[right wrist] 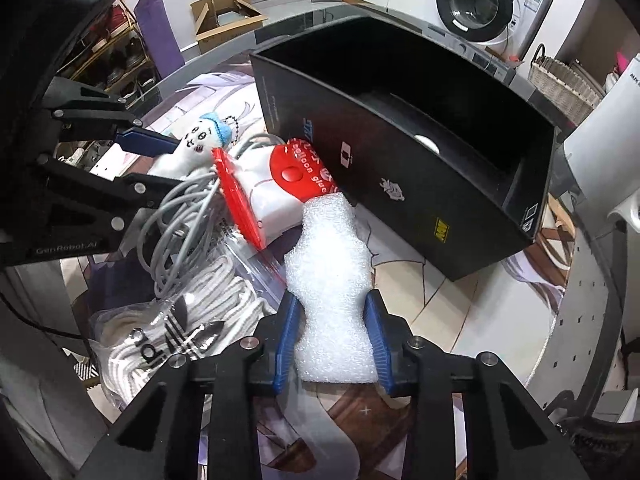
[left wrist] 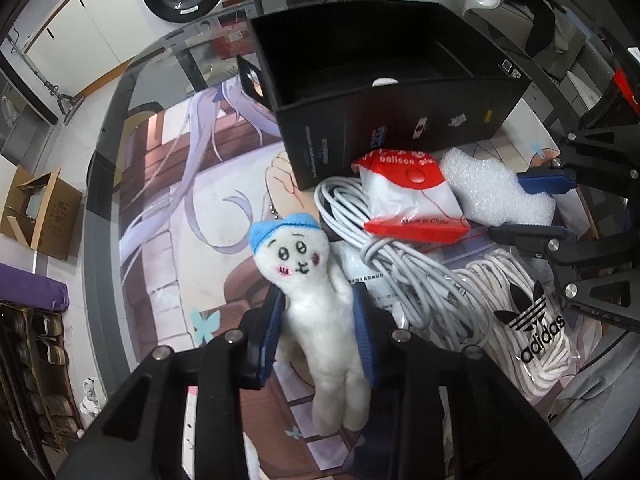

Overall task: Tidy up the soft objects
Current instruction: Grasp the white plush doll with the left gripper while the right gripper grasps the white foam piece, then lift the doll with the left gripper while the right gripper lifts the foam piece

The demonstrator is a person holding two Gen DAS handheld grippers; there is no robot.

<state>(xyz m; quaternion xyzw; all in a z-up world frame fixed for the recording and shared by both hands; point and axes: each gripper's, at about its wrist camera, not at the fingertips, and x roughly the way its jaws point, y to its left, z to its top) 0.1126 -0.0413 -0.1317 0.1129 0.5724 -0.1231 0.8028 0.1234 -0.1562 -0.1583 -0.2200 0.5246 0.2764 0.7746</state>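
Gripping a small white plush doll with a blue cap (left wrist: 308,284) around its body, the left gripper (left wrist: 320,336) has its blue pads pressed into the toy's sides, w/ the doll's head pointing toward an open black cardboard box (left wrist: 400,92) on the anime-print table mat (left wrist: 180,184). Right gripper (right wrist: 332,344) is clenched on a white foam-wrap sheet (right wrist: 332,272), pinching it at the waist. Between them lie a red-and-white balloon glue packet (left wrist: 408,196), a coil of grey cable (left wrist: 384,264) & a bagged white rope w/ black adidas logo (left wrist: 524,320), all touching in a heap just beside the box's front wall.
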